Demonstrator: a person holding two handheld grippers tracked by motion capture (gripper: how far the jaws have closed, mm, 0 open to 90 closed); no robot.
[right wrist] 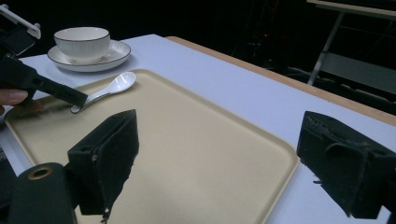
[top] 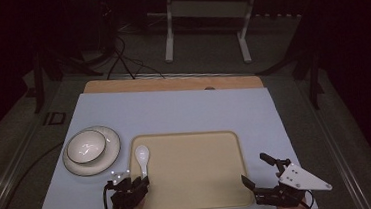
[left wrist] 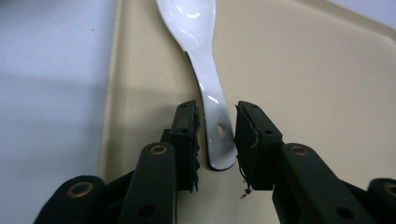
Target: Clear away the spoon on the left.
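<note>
Left fingers (left wrist: 217,135) are sitting narrowly either side of the spoon (left wrist: 201,60) handle, not quite pinching; it's lying on the tray's (top: 195,184) left edge, long axis running straight away from me. Right fingers (right wrist: 224,158) are hanging wide, empty.

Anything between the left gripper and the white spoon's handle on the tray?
Nothing visible: the left gripper straddles the handle end of the glossy white ceramic spoon, jaws apart with slim gaps either side, on the beige plastic tray.
</note>
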